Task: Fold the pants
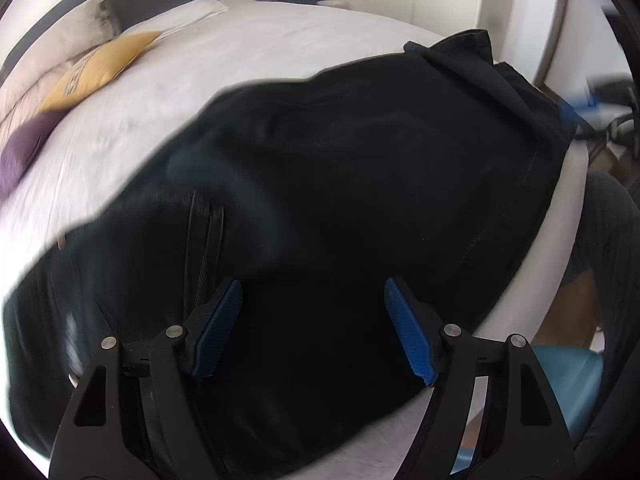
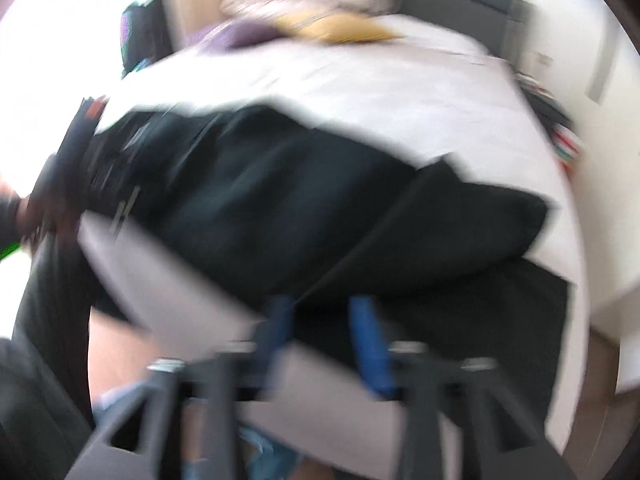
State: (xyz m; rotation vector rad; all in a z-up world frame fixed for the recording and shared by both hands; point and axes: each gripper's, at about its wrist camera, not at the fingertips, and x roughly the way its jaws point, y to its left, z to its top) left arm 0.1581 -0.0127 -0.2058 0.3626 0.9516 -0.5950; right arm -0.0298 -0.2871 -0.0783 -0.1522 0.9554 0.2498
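The black pants [image 1: 340, 184] lie spread across the near part of the bed [image 1: 248, 52], running ahead of and between the left gripper [image 1: 313, 326]'s fingers [image 1: 218, 326], which stand wide apart holding nothing. The right view is blurred: the right gripper [image 2: 326, 334] shows a narrower gap at the pants' near edge, and I cannot tell whether it grips cloth. Only the left view sharply shows a yellow pillow [image 1: 100, 68] and purple pillow [image 1: 28, 148] far beyond the fingers to the left.

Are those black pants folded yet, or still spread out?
Partly folded. The pants lie on the bed with one layer doubled over another; how many folds, cannot tell.
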